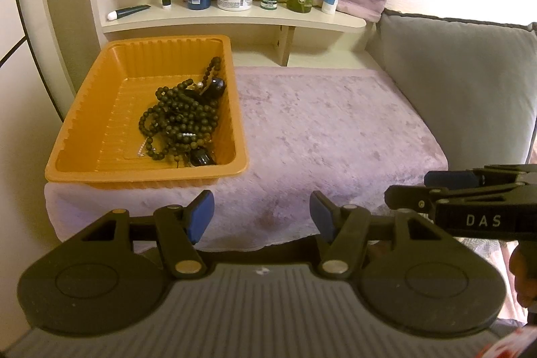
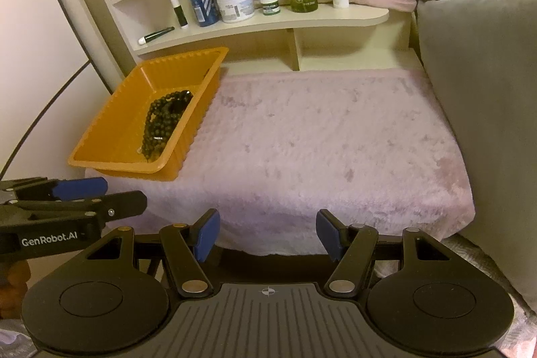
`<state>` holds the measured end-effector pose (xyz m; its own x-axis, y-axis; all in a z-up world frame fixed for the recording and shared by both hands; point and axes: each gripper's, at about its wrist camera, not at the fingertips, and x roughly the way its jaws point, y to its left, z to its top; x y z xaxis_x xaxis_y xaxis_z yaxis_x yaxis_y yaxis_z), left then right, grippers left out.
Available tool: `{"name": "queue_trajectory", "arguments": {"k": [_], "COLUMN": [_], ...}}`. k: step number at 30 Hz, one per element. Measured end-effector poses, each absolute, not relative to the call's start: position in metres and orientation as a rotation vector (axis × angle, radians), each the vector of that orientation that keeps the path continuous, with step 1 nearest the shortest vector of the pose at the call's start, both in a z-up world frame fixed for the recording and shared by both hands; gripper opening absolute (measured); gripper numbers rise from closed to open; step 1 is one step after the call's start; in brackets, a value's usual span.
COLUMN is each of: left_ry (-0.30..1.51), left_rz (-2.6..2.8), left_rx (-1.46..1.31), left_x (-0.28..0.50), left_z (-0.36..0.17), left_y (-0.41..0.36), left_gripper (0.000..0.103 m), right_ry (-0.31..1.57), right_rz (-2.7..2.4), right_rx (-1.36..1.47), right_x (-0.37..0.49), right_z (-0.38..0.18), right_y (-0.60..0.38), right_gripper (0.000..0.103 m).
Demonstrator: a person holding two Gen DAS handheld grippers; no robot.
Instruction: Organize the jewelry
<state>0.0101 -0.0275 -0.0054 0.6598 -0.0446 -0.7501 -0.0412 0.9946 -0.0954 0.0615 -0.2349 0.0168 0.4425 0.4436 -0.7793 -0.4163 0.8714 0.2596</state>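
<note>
Evidently the sorting is largely done: the orange plastic tray [image 1: 84,136] sits at the far-left corner of the pink plush-covered table [image 1: 329,136], keeping the dark bead necklaces [image 1: 181,119] heaped together (against its right wall). Left gripper [image 1: 261,217] and right gripper [image 2: 266,235] hover over the near edge, jaws spread, pinching nothing.

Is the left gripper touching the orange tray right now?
Apart. The left wrist view shows the left gripper, fingers open, with pink cloth visible between its fingertips and the orange tray.
</note>
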Motion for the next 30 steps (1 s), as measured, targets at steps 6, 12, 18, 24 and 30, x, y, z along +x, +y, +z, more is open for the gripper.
{"name": "queue_trajectory", "arguments": {"k": [6,12,18,24,30], "left_ry": [0.849,0.847,0.845,0.845,0.843], "left_rz": [-0.008,-0.006,-0.005,-0.005,-0.006], "left_rx": [-0.104,-0.106,-0.105,-0.105,-0.105], "left_x": [0.0095,0.0101,0.0096,0.0097,0.01], "left_z": [-0.0056,-0.0051,-0.0046,-0.0047,-0.0042], "left_y": [-0.0294,-0.0287,-0.0279,-0.0279,-0.028], "left_gripper": [0.061,0.061,0.061,0.061,0.061], "right_ry": [0.978,0.979,0.977,0.976,0.975], "right_rz": [0.543,0.543,0.542,0.542,0.542], "right_rx": [0.031,0.032,0.035,0.034,0.034], "right_x": [0.0623,0.0617,0.0617,0.0615,0.0608], "right_z": [0.0176,0.0178,0.0175,0.0173,0.0172], "right_y": [-0.2344,-0.2329,-0.2325,-0.2321,-0.2312], "right_gripper": [0.064,0.064,0.064,0.064,0.064]}}
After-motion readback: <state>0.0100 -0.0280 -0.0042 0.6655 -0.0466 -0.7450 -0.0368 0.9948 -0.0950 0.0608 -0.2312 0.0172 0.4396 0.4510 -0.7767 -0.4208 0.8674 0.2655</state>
